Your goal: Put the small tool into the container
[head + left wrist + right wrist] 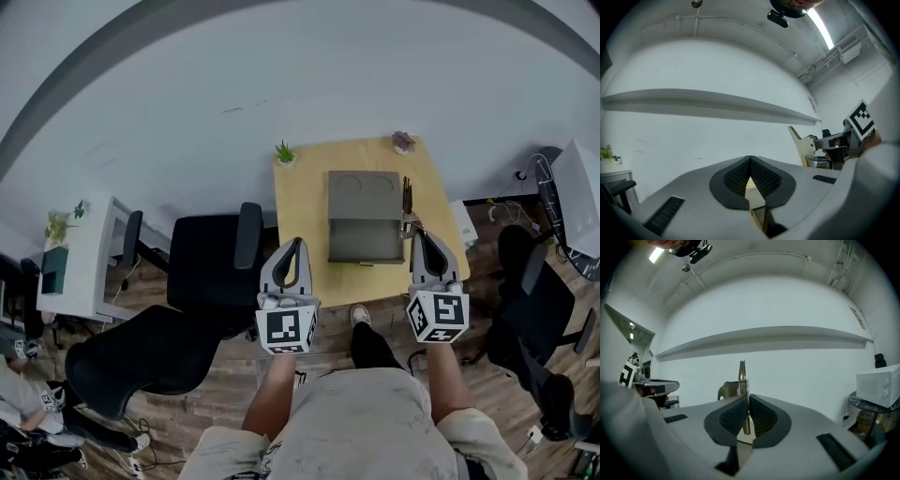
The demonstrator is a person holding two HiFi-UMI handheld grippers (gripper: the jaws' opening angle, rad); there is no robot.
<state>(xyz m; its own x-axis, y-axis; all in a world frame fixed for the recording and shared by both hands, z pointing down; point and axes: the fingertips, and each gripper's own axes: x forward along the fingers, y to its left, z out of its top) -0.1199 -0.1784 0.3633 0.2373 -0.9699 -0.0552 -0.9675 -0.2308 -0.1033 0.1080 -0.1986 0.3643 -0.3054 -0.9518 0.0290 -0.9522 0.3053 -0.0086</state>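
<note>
Right tongs (pixel 747 404) clenched on small tool (pixel 742 376); left tongs (pixel 750 164) closed, empty. Keep tool upright, steer to container (pixel 365 217) at eleven o'clock on bench (pixel 300 206), release well inside rim.

**Left tongs** (pixel 750 163): pads meet at the tips, with nothing gripped. The tan counter (pixel 750 185) shows through the gap beneath them. **Behind:** a white wall (pixel 693 140) crossed by a grey ledge (pixel 708 101). **Right edge:** the right tongs (pixel 816 139) with a marker cube (pixel 860 118) and a tan tool (pixel 800 143) at their tip. **Far left:** a plant (pixel 606 153).
</note>
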